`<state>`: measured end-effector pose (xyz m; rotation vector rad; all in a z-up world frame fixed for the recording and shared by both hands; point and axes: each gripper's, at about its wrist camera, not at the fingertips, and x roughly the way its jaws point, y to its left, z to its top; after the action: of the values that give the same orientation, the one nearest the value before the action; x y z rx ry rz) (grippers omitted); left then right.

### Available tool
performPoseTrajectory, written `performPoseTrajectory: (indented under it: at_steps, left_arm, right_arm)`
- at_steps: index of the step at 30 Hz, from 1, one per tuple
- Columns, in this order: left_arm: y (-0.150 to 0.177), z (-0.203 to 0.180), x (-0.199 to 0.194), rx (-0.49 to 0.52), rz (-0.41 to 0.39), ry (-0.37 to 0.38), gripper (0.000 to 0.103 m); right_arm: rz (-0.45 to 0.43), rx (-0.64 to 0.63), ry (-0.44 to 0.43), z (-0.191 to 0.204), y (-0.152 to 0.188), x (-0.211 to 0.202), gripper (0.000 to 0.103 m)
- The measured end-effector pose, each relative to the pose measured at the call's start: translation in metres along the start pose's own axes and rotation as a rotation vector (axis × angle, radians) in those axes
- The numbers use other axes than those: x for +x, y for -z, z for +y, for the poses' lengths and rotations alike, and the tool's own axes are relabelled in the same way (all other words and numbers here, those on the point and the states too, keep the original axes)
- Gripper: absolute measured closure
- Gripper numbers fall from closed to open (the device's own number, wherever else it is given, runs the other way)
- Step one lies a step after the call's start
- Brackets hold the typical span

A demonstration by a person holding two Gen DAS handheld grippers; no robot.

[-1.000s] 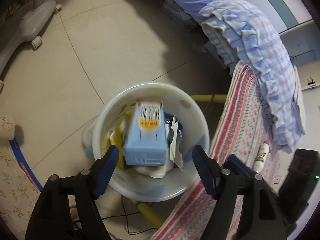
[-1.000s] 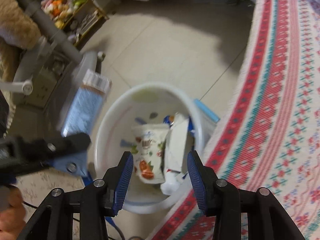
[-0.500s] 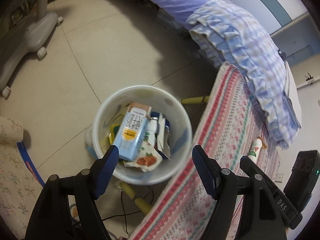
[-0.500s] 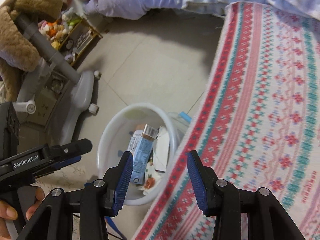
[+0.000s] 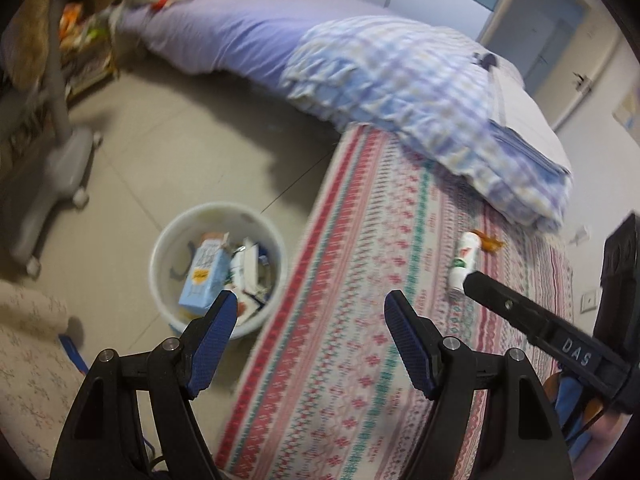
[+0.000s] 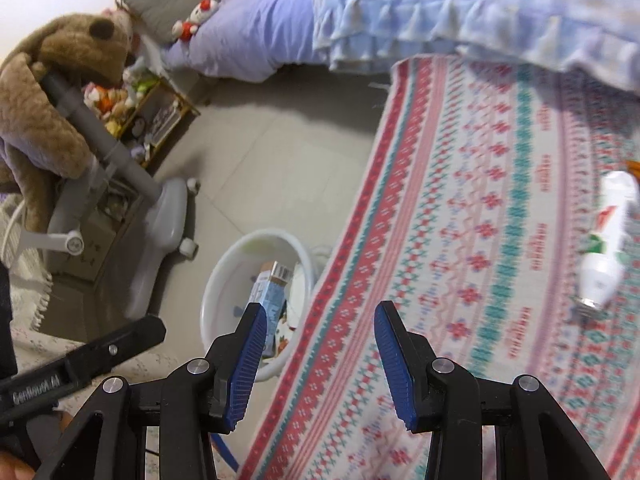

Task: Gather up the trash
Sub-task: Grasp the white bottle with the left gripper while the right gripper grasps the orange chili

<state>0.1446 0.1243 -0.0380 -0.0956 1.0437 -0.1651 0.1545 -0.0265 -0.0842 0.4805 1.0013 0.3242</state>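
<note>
A white round bin stands on the tiled floor at the rug's edge, also in the right wrist view. A light blue carton and other wrappers lie inside it. A white bottle with a red and green label lies on the patterned rug, also at the right of the right wrist view. An orange scrap lies beside it. My left gripper is open and empty, above the rug's edge. My right gripper is open and empty, beside the bin.
A bed with purple sheet and checked blue quilt borders the rug at the back. A grey wheeled chair base and a brown plush dog stand left of the bin. A toy shelf is behind them.
The blue carton dropped from my left gripper into the bin. Both grippers then rose and swung right, away from the bin, bringing the rug and the white bottle into view.
</note>
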Motion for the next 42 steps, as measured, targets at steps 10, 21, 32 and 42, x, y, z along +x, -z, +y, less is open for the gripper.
performPoseTrajectory:
  at_steps: [10, 21, 32, 42]
  left_arm:
    - [0.012, -0.105, 0.006, 0.156, -0.022, 0.033, 0.025]
    - [0.005, -0.185, 0.085, 0.264, 0.08, 0.08, 0.025]
    - [0.0, -0.233, 0.182, 0.373, 0.156, 0.025, 0.025]
    - [0.003, -0.213, 0.201, 0.354, 0.16, 0.049, 0.063]
  right_arm:
    - [-0.093, 0.046, 0.043, -0.04, 0.005, -0.072, 0.049]
    - [-0.144, 0.119, 0.188, -0.124, 0.004, -0.13, 0.049]
    - [-0.124, 0.173, 0.372, -0.21, -0.018, -0.148, 0.046]
    - [-0.072, 0.207, 0.474, -0.259, -0.03, -0.134, 0.038]
